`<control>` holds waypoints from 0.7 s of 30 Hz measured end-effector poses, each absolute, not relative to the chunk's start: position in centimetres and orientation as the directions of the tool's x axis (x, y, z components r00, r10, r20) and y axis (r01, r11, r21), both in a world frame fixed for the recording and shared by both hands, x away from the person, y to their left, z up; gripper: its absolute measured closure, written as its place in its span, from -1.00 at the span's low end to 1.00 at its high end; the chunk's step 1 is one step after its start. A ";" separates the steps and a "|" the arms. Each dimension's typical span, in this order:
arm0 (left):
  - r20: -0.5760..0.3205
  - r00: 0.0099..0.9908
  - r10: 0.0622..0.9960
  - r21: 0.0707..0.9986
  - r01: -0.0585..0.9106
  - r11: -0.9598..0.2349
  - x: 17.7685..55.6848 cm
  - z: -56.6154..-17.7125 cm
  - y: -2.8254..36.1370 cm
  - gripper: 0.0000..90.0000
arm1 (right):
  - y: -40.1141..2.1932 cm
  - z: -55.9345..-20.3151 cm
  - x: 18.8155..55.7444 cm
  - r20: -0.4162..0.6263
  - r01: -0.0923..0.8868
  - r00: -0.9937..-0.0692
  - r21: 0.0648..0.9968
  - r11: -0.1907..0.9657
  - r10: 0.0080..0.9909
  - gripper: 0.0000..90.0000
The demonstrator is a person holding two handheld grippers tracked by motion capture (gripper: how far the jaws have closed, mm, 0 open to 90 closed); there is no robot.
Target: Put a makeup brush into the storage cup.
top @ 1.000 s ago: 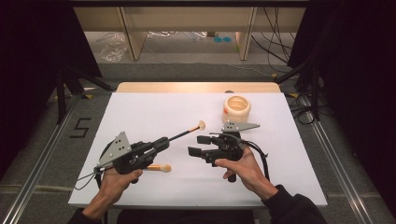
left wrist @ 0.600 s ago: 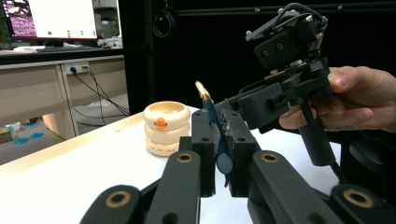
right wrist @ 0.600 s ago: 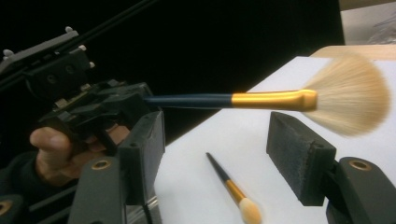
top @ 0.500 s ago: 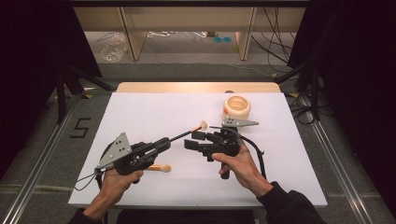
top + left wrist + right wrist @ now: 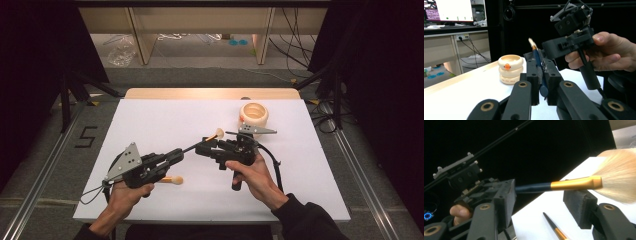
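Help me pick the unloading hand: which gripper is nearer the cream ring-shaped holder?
Right. The right gripper sits just in front of the holder; the left gripper, clamping a brush, is farther back-left.

Cream ringed pot [image 5: 254, 114] at white table [image 5: 160, 120] far edge; second brush [image 5: 171, 180] lying flat.

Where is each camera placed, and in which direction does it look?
High view: above the person's side, looking forward and down on the table; both forearms, left tongs and right tongs show.
Left gripper view: on the left tongs, looking along their jaws, shut on a brush, toward the stacked rings and the right hand.
Right gripper view: on the right tongs, looking along their open jaws, which have just been closing, at the brush between them; a left finger shows.
All three share the brush.
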State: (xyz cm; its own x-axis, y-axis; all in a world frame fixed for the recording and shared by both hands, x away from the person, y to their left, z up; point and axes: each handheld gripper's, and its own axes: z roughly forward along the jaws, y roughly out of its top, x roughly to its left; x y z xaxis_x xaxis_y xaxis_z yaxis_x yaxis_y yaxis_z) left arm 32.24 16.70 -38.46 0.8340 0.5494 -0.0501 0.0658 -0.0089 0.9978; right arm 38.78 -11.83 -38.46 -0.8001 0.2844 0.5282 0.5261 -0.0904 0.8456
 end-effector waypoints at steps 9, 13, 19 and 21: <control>-0.046 0.839 0.542 0.997 0.069 -0.023 32.3 -38.6 16.6 0.87 | -11.8 -38.3 38.8 0.533 0.520 -0.805 0.845 -0.123 0.260 0.36; -0.048 0.839 0.542 0.997 0.072 -0.023 32.3 -38.6 16.6 0.87 | -11.8 -38.3 38.8 0.536 0.519 -0.809 0.844 -0.134 0.242 0.48; -0.044 0.845 0.533 0.997 0.075 -0.036 32.3 -38.8 16.4 0.87 | -11.8 -38.2 38.8 0.544 0.522 -0.811 0.839 -0.154 0.215 0.52; -0.052 0.844 0.533 0.996 0.083 -0.033 32.3 -38.9 16.3 0.87 | -11.8 -38.1 38.7 0.543 0.520 -0.813 0.840 -0.157 0.212 0.55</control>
State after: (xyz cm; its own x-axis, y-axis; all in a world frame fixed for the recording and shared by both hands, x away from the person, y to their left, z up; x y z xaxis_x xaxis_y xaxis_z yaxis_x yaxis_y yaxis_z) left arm 32.31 16.34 -38.85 0.8442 0.5334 -0.0523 0.0828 -0.0333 0.9960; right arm 38.74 -11.79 -38.15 -0.8129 0.2117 0.5426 0.5197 -0.1570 0.8398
